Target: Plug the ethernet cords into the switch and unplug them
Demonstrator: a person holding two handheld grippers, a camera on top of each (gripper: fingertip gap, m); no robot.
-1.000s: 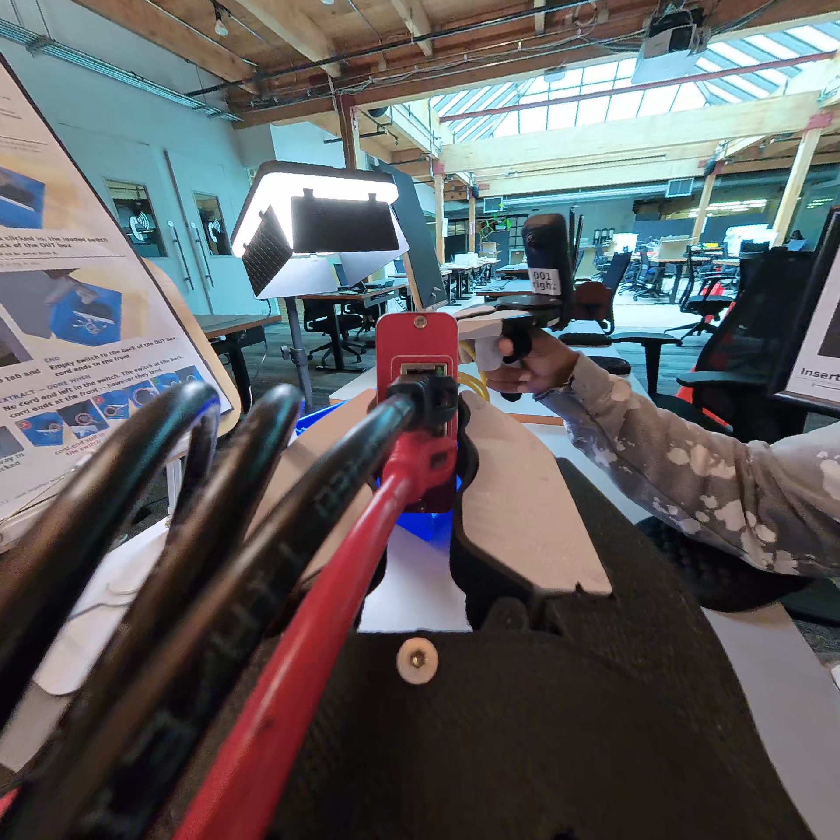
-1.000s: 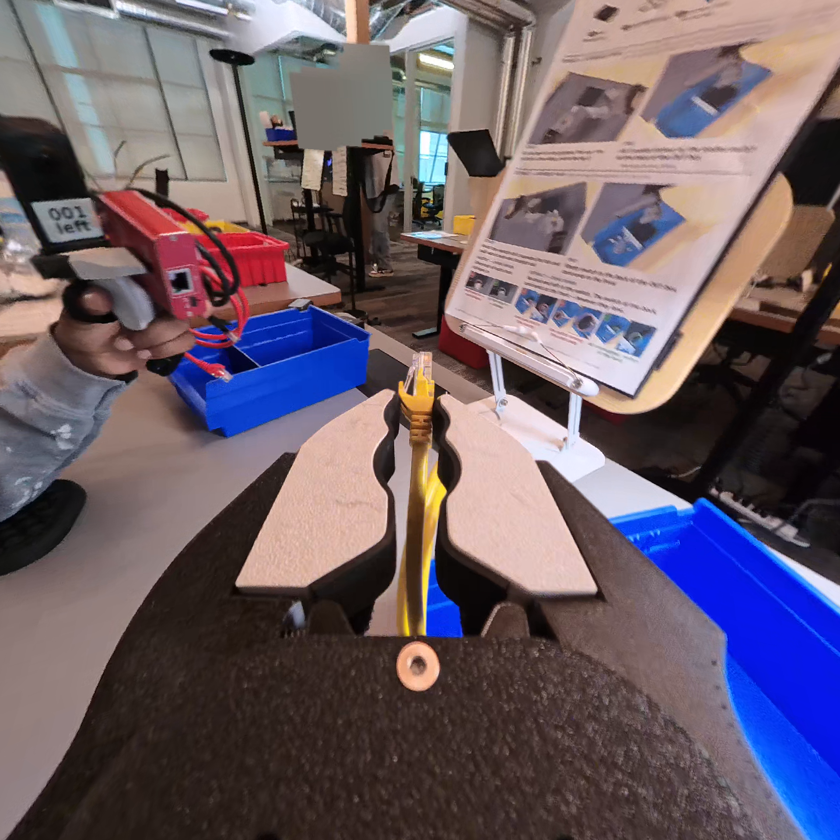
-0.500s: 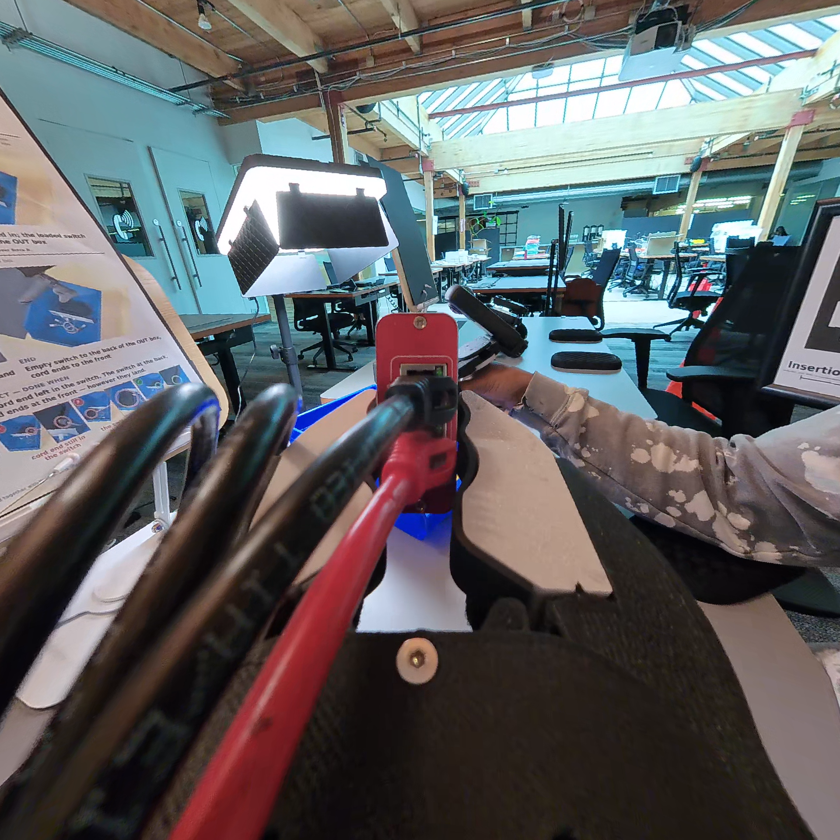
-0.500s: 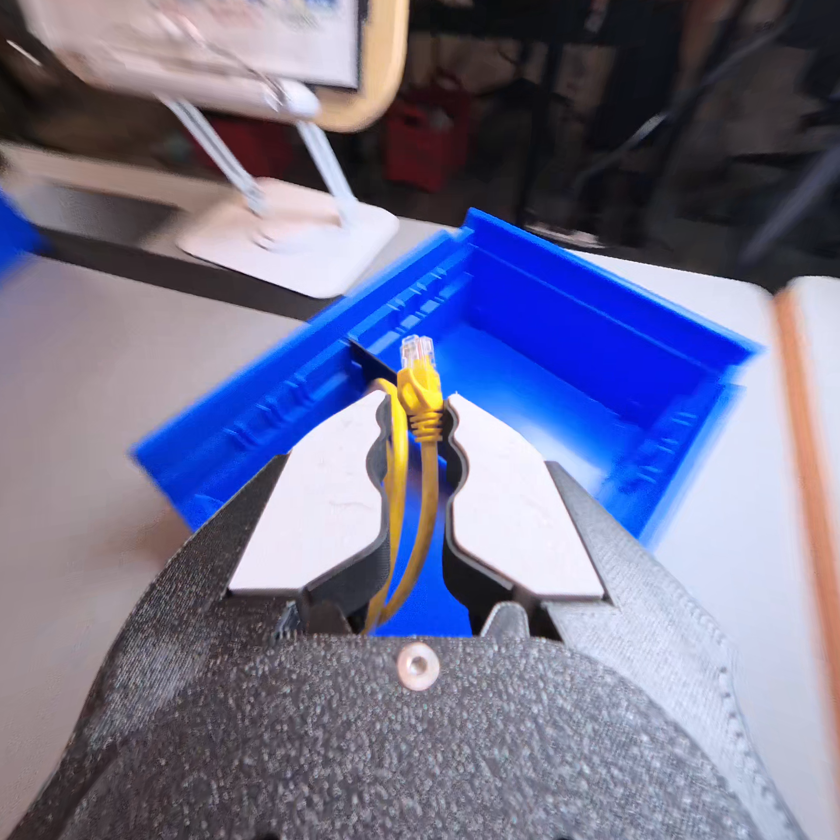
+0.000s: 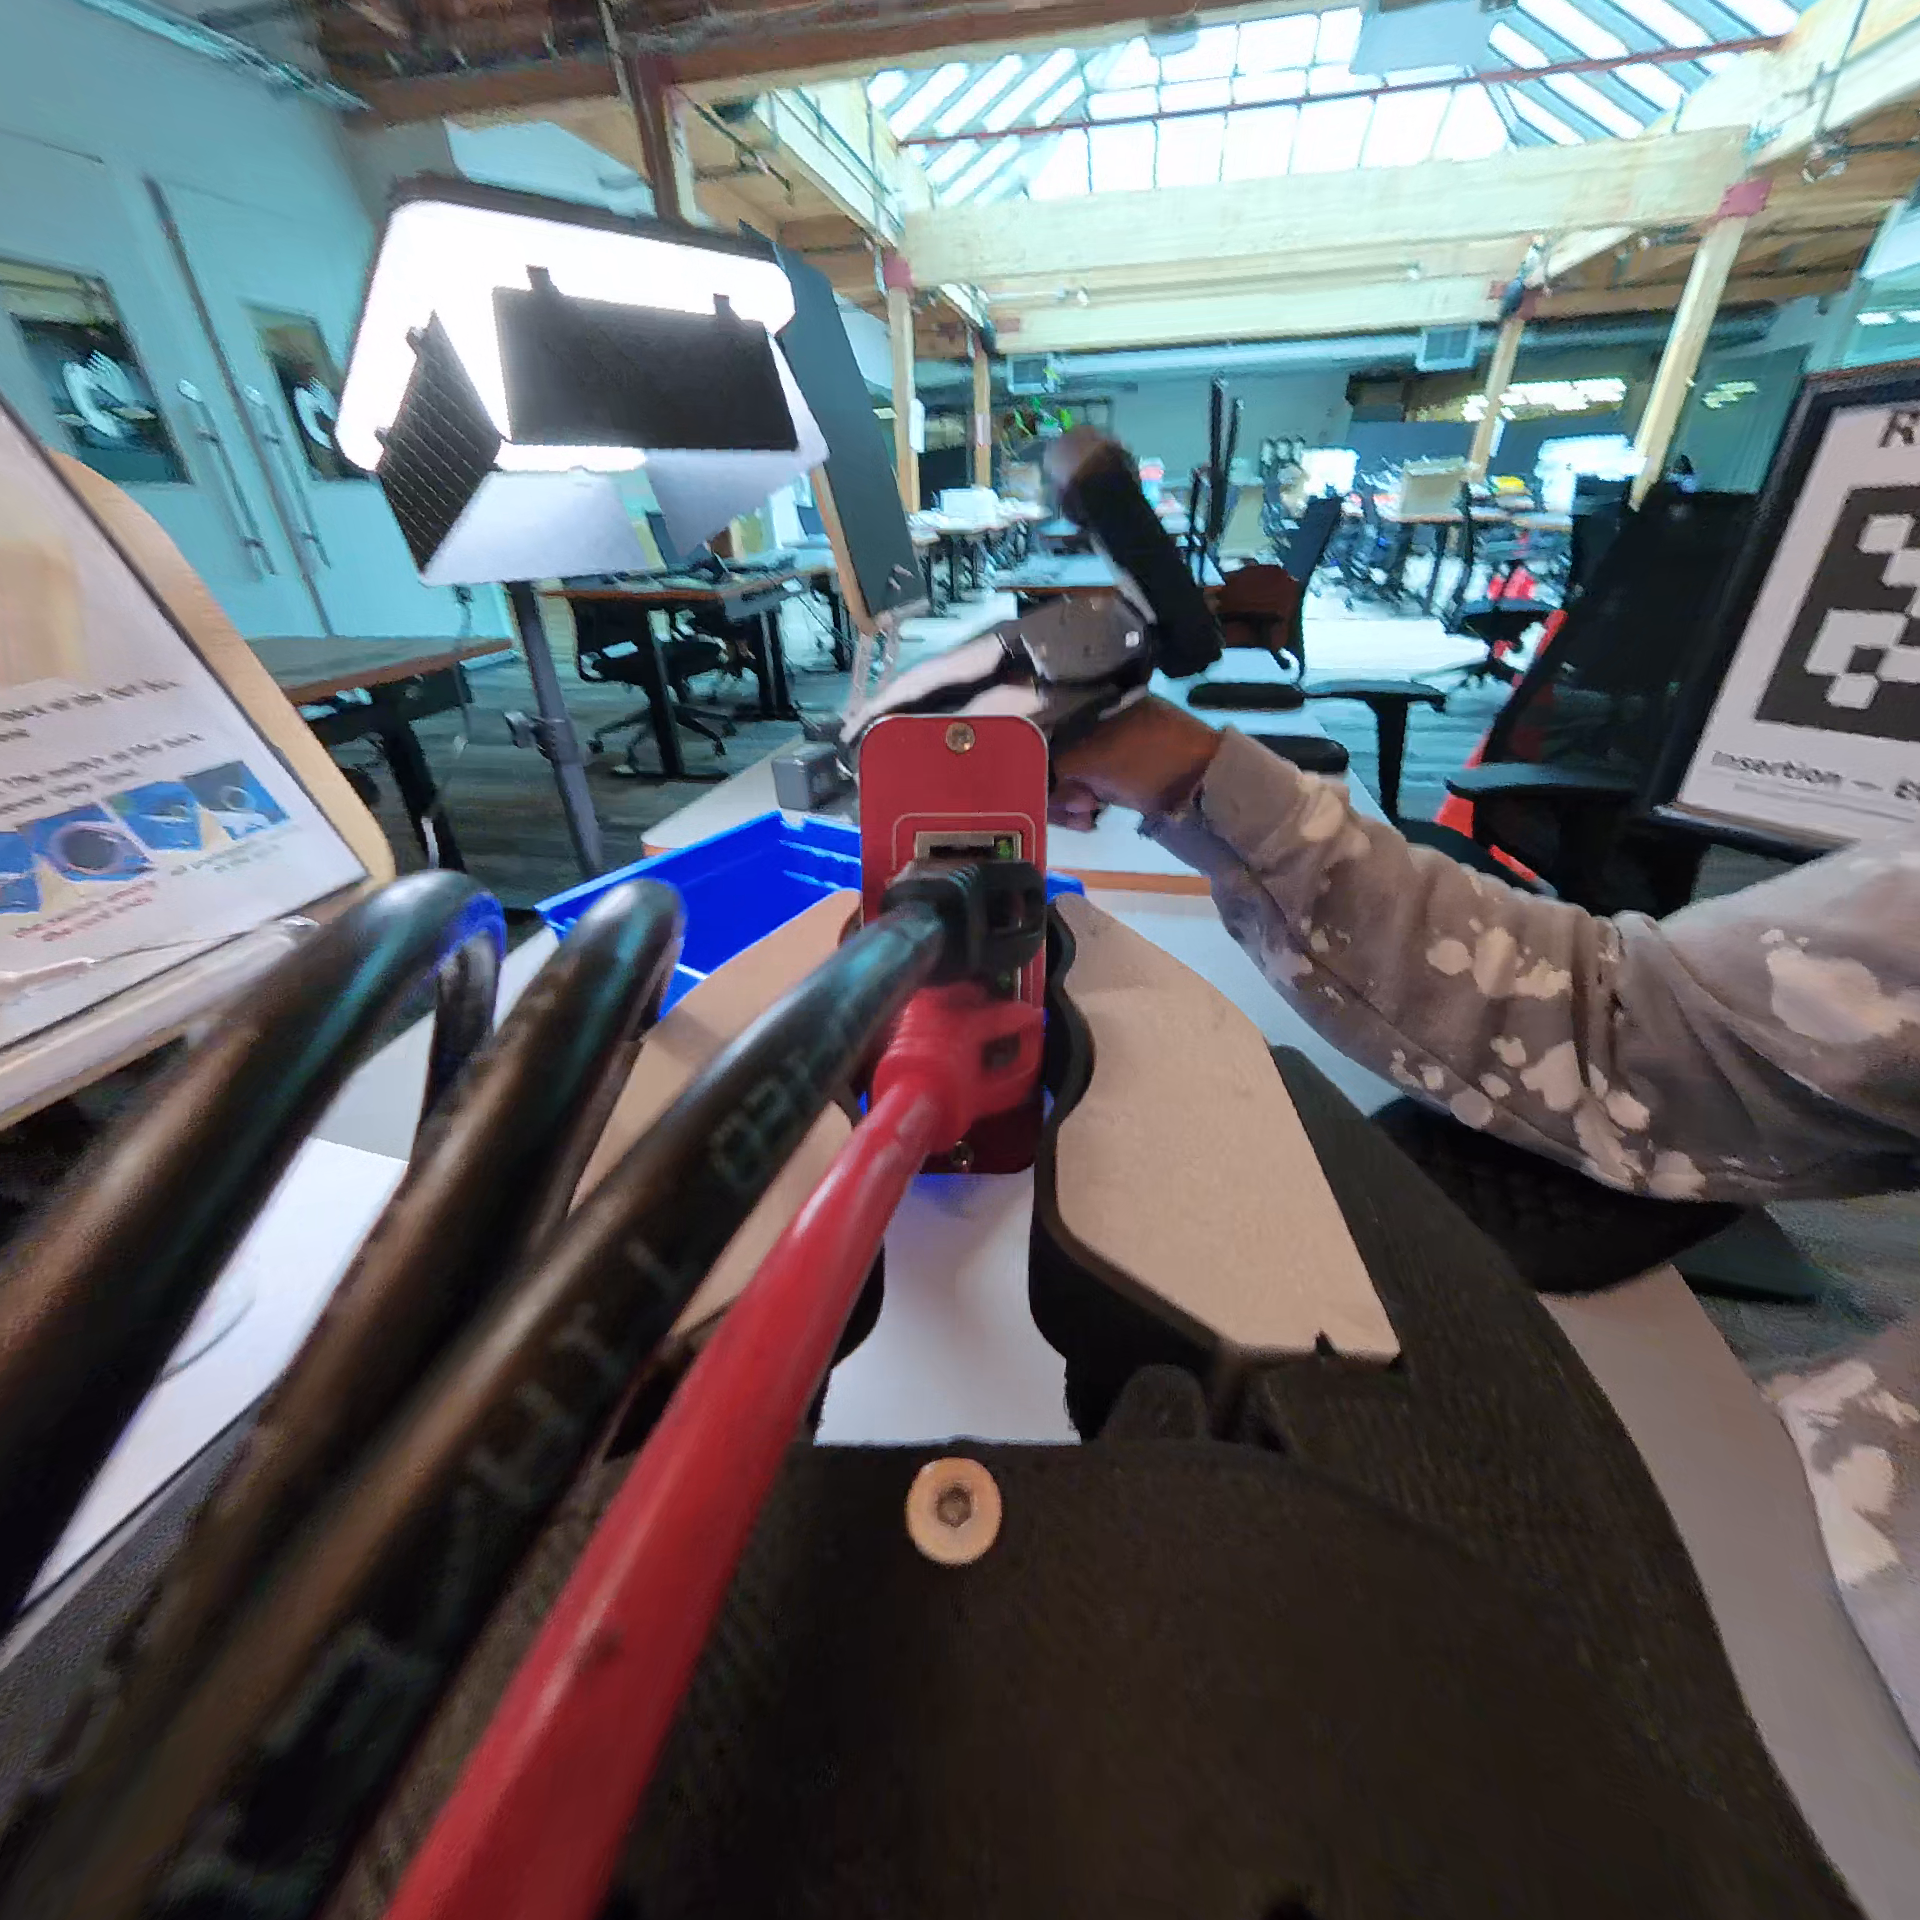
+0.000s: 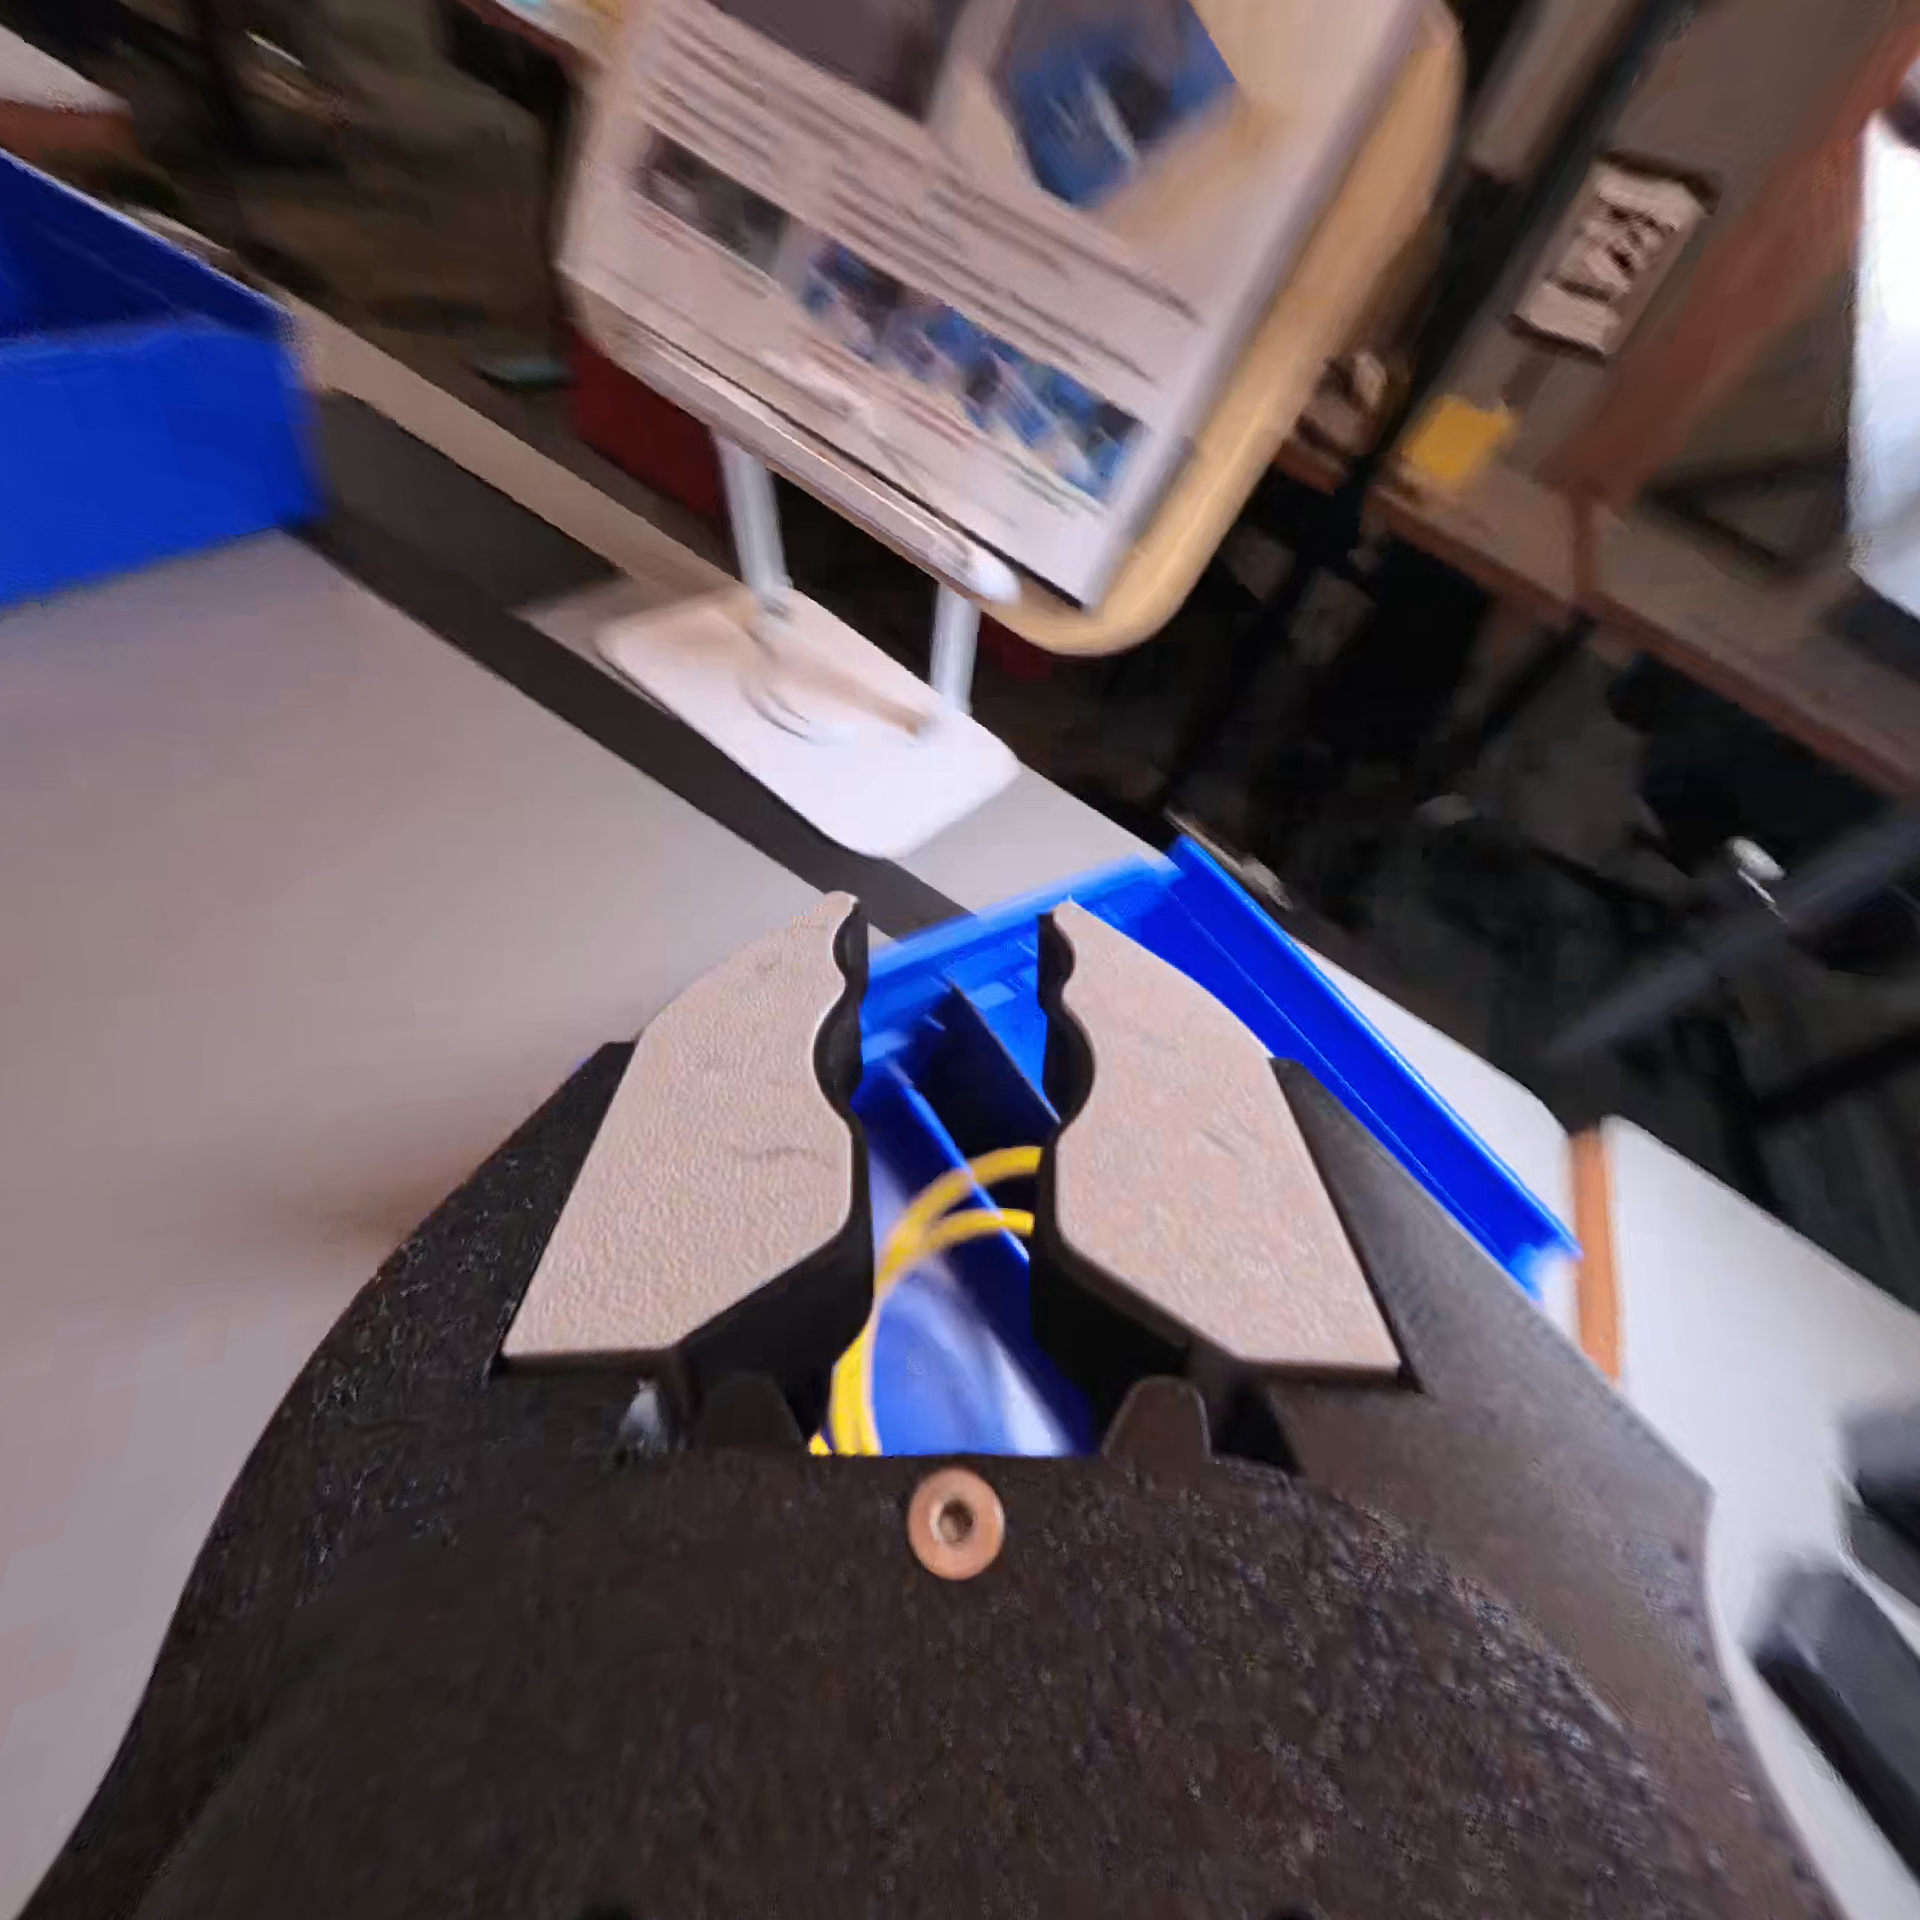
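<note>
L gripper (image 5: 966, 1029) clamps red switch (image 5: 951, 831) upright, black cord (image 5: 790, 1049) & red cord (image 5: 831, 1174) plugged in. R gripper (image 6: 948, 940) wide, empty, over blue bin (image 6: 1340, 1029) at tabletop's far edge; yellow cord (image 6: 935, 1236) lies below in bin.

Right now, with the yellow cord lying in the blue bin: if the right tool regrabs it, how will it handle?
Likely floppy: the yellow cord lies in loose loops in the blue bin, so the free end should dangle. Probably light, since it is thin. The open right tool may snag a whole loop rather than one strand.

Cords (image 5: 582, 1247) crowd switch (image 5: 953, 831) (top port free)
</note>
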